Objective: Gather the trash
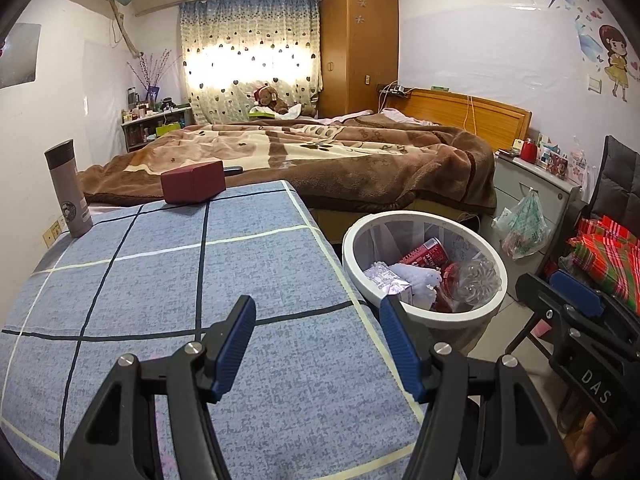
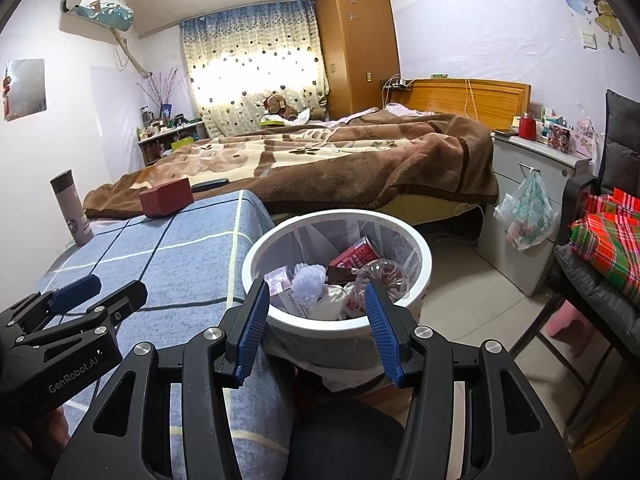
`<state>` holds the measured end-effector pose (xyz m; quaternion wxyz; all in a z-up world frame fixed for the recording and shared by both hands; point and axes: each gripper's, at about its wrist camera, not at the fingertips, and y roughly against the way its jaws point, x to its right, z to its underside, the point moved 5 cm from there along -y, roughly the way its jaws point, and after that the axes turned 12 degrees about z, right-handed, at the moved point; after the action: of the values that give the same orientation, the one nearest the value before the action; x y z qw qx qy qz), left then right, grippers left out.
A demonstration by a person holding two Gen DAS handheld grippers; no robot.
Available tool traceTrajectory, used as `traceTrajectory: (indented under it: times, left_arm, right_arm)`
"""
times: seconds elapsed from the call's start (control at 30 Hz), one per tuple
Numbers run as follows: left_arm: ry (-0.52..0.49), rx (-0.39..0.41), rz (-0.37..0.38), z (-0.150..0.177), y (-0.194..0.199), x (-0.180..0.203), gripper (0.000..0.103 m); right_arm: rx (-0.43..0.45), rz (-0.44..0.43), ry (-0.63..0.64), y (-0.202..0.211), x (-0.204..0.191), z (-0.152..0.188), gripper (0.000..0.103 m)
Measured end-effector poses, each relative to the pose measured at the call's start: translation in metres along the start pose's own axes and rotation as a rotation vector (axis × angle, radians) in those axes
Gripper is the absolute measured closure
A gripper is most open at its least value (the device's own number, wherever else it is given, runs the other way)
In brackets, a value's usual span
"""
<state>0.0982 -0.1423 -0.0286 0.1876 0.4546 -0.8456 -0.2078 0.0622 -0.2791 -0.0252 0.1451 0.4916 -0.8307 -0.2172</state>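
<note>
A white round trash bin (image 1: 400, 300) stands on the floor beside the blue checked table (image 1: 180, 280). It holds a red can (image 1: 426, 254), a clear plastic bottle (image 1: 478, 276), white crumpled paper (image 1: 416, 280) and a wrapper. My left gripper (image 1: 316, 340) is open and empty above the table's right edge. My right gripper (image 2: 316, 324) is open and empty just in front of the bin (image 2: 416, 280), above its near rim. The can (image 2: 360, 256) and bottle (image 2: 384, 274) show between its fingers. Each gripper appears in the other's view, the right one (image 1: 560, 300) and the left one (image 2: 92, 292).
A grey thermos (image 1: 68, 188) and a dark red box (image 1: 194, 186) stand at the table's far end. A bed with a brown blanket (image 1: 320, 160) lies behind. A grey nightstand (image 2: 528, 208) with a hanging plastic bag (image 2: 528, 212) and a chair with red plaid cloth (image 2: 604, 240) stand right.
</note>
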Motion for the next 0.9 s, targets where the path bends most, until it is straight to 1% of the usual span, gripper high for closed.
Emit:
traceTrajectory:
  times: [0.9]
  left_arm:
    - [0.005,0.006,-0.004,-0.0014,0.0018,0.0001,0.036]
  right_arm:
    - [0.001,-0.005,-0.003,0.0027,-0.0005,0.0001,0.052]
